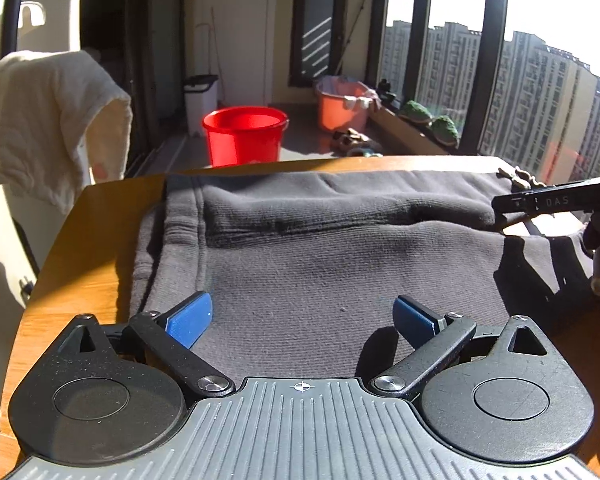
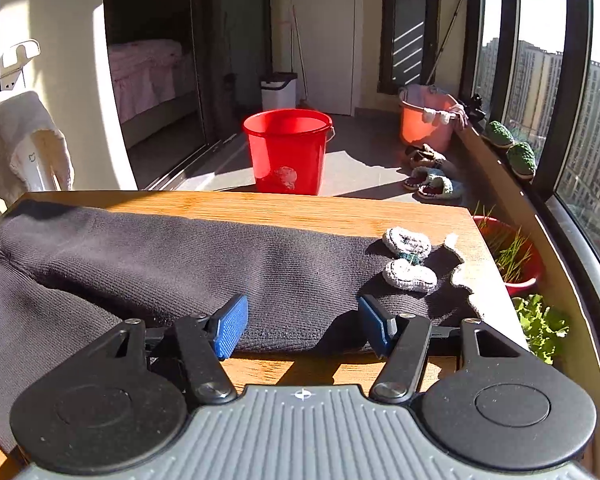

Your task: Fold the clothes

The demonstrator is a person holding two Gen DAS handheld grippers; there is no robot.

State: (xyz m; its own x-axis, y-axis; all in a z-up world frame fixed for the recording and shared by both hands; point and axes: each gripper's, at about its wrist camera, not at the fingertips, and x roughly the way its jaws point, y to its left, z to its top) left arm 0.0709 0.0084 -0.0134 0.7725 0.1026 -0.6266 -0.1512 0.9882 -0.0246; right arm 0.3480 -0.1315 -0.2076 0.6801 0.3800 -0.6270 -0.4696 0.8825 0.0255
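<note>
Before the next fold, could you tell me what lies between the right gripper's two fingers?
Right wrist view: the dark grey garment's near edge over wooden table; right gripper open.

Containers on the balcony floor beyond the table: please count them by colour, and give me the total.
Red bucket: 1
Orange tub, with cloths over its rim: 1
White bin with a dark rim: 1
Total: 3
</note>
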